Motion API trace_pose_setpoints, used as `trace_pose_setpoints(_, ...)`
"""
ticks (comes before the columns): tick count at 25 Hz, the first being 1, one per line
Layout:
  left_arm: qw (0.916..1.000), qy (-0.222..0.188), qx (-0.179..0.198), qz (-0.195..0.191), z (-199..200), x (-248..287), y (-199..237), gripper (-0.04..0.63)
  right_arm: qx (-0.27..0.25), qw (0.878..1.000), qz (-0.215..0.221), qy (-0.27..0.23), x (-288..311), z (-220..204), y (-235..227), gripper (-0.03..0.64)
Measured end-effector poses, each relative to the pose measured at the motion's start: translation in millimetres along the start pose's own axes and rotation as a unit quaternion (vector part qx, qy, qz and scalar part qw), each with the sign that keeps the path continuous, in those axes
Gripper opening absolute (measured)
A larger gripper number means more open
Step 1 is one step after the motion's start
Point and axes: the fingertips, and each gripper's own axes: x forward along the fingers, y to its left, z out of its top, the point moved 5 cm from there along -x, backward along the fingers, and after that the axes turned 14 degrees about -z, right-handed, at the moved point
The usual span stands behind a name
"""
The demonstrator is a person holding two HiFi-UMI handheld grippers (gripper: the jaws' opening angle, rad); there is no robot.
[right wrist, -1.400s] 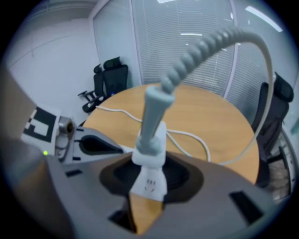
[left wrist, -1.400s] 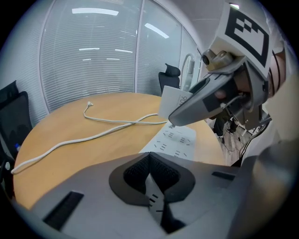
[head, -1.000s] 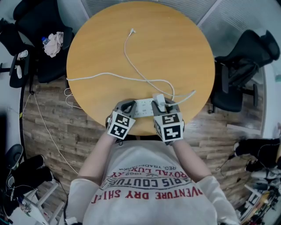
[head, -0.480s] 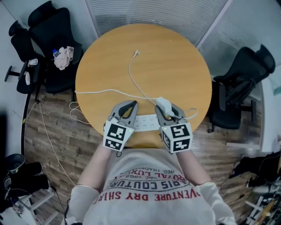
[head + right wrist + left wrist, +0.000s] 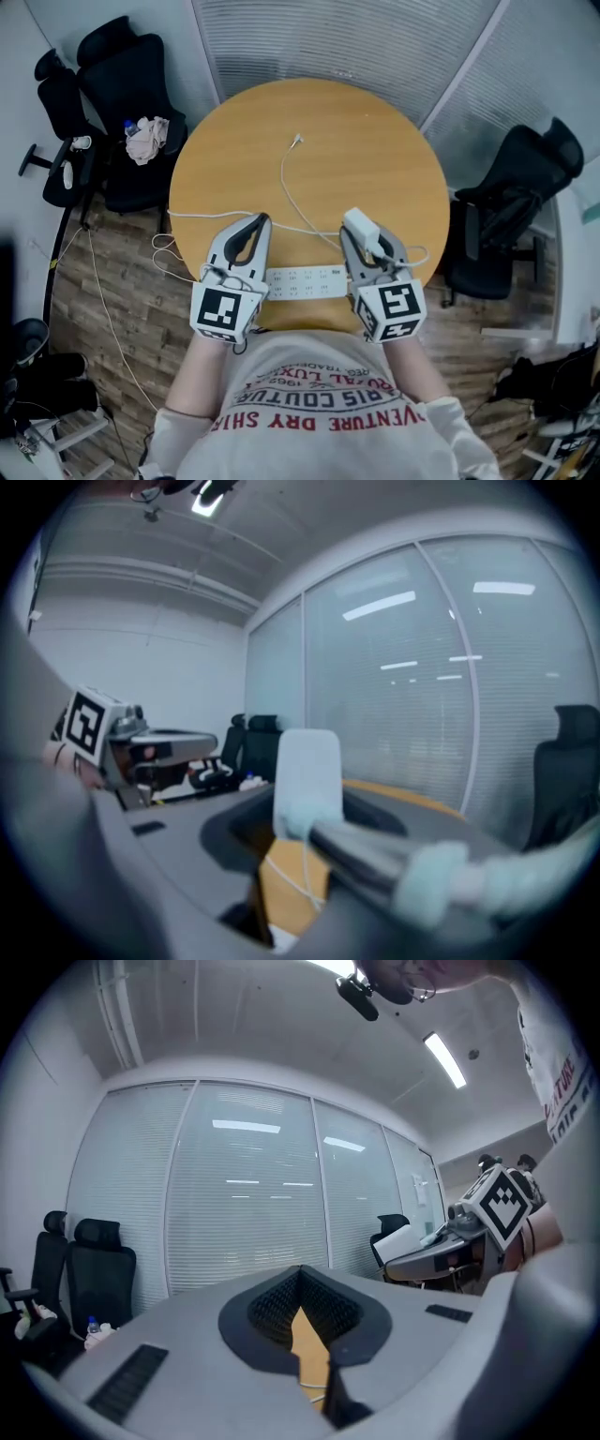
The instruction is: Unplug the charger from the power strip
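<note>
The right tool [image 5: 364, 234] is pinching the white charger [image 5: 358, 224] between its jaws, right of the frame's centre. In the right gripper view the block is standing upright in the grip, jaws clamped on its lower part. The charger is sitting clear of the strip [image 5: 305, 282], up and to the right of it, not touching it. The strip is lying flat along the near edge of the round table [image 5: 375, 141], just below centre, between the two tools.

The left tool [image 5: 254, 222] is hovering left of centre, above the strip's left end. Its jaws are pressed together with nothing between them. Through the slit in the left gripper view, only a sliver of tabletop and a bit of white cable are showing.

A thin white cable [image 5: 286, 183] is trailing from the charger up the table, its loose plug end lying toward the top. A second white cord [image 5: 202, 215] is running left across the table and dropping over the edge to the wooden floor [image 5: 131, 281].

Black chairs are standing at the upper left [image 5: 122, 75] and at the right [image 5: 516, 197]. A bundled cloth [image 5: 147, 141] is resting on the left one.
</note>
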Motion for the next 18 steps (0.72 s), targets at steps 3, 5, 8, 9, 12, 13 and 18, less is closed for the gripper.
trace_pose_setpoints(3,0.9999,-0.011,-0.005,-0.009,8.0,-4.8,-2.5,0.034,0.000,1.000,0.010,-0.020,-2.8,7.2,0.6,0.155)
trace_pose_setpoints(5,0.9998,-0.013,-0.005,-0.012,8.8,-6.4,-3.3,0.034,0.002,1.000,0.012,-0.027,-3.5,8.4,0.7,0.155)
trace_pose_setpoints(8,0.9998,-0.009,-0.007,-0.014,6.6,-5.5,-3.4,0.032,0.008,1.000,0.009,-0.029,-2.5,8.1,0.3,0.155)
trace_pose_setpoints(9,0.9998,-0.008,-0.007,-0.016,6.3,-4.5,-3.6,0.034,0.009,0.999,0.008,-0.029,-2.1,8.0,-0.2,0.155)
trace_pose_setpoints(12,0.9998,-0.007,0.000,-0.021,7.1,-1.2,-5.1,0.032,0.007,0.999,0.008,-0.030,-1.7,8.1,-2.0,0.155)
trace_pose_setpoints(13,0.9997,-0.006,0.002,-0.022,7.3,-0.5,-5.8,0.032,0.008,1.000,0.009,-0.029,-1.9,7.8,-2.1,0.155)
trace_pose_setpoints(18,0.9997,-0.003,-0.008,-0.023,3.6,2.6,-8.1,0.034,0.013,1.000,0.011,-0.025,-1.2,4.1,-1.5,0.153)
